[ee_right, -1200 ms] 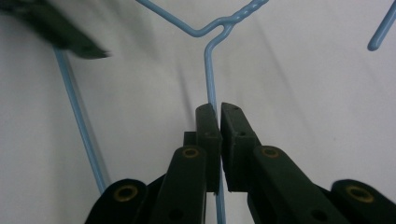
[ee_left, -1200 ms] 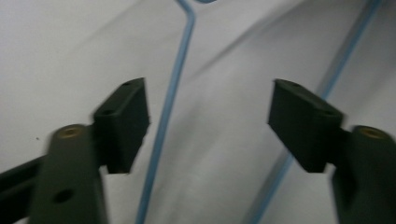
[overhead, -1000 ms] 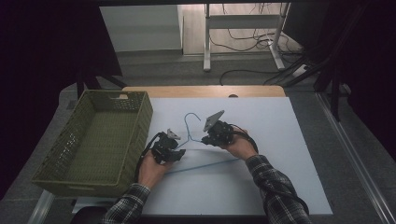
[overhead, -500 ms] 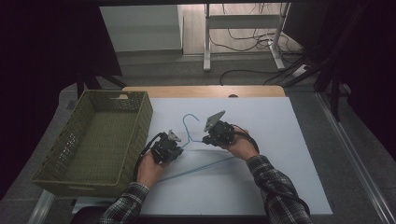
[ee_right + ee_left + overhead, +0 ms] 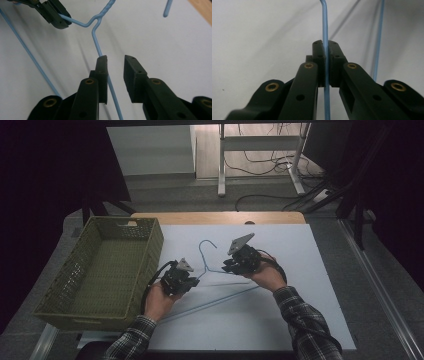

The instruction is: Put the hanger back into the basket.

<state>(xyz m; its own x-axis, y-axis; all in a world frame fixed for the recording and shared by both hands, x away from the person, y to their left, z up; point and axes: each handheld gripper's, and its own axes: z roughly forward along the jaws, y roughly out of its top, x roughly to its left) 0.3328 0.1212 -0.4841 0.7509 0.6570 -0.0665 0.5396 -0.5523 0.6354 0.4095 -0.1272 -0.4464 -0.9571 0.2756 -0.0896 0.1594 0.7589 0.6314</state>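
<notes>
The white tabletop (image 5: 310, 270) carries a green basket (image 5: 107, 270), empty, at its left, and a blue wire hanger (image 5: 212, 270) lying mid-table — not yet lifted, it seems. The left tongs (image 5: 325, 62) pinch one shoulder wire; the right tongs (image 5: 115, 65) stand spread around the other, grip still to come.

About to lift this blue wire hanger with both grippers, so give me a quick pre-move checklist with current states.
1. Left gripper clamped on the hanger wire: ok.
2. Right gripper closed on the wire: not ok; jaws apart, wire beside the left-hand jaw.
3. Hanger undeformed: cannot tell.
4. Basket clear of the hanger: ok, beside the left hand.
5. Hook free on the table: ok.
</notes>
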